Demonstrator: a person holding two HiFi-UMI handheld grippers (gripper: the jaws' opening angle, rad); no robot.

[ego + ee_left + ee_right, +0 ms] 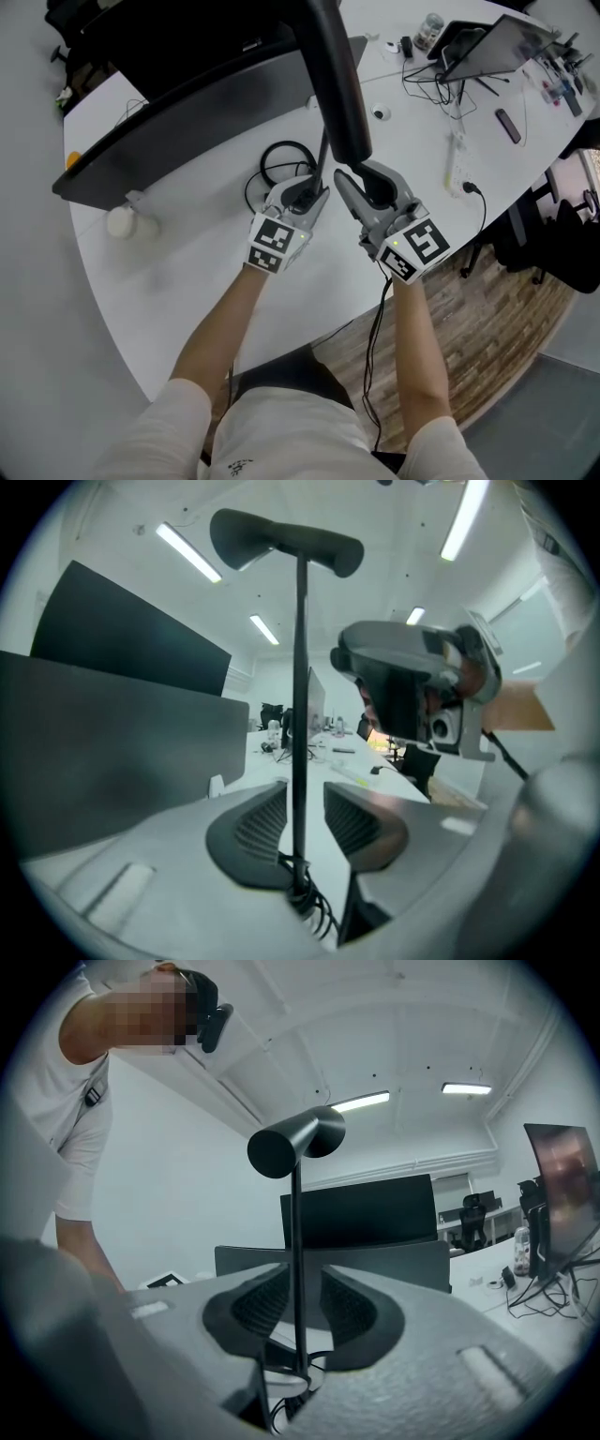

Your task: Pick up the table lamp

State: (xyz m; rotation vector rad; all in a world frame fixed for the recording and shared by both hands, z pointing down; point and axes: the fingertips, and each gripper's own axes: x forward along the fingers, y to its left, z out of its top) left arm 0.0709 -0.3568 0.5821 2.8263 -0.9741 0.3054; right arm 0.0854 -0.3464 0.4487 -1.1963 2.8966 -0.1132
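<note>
White curved table (187, 272) fills the head view, with wood-pattern floor (487, 328) past its edge at 4 o'clock.

Nearest, at 6 o'clock, two bare forearms come up from the person's white shirt, the left forearm (220, 323) and the right forearm (417, 347). Each carries one gripper, so there are two, and each shows one cube with square markers.

The left gripper (305, 199) (305, 794) has its jaws wide apart. The lamp's thin stem (300, 667) stands in the gap, close to the left-hand pad, and neither pad presses on it.

The right gripper (361, 183) (302, 1274), just beside it at 3 o'clock, has its jaws parted less widely. The same stem (296, 1241) stands between them with a gap on both sides, nearer the left-hand pad.

One black table lamp (337, 75) stands on the table between the two grippers. Its long axis, the stem, is upright. The cylindrical lamp head (286, 541) (295, 1143) lies across the top, roughly level, and in the head view it runs from centre toward 12 o'clock. In the right gripper view one round end of it faces 8 o'clock.

One black cable (281, 159) lies looped on the table at the lamp's foot, toward 11 o'clock.

Farther off, two dark monitors sit at 10 to 11 o'clock, a grey-backed one (197, 117) and a black one (178, 47) beyond it. One white power strip (457, 159) lies at 2 o'clock, with one open laptop (502, 47) at 1 o'clock. One black chair (562, 234) stands off the table at 3 o'clock.
</note>
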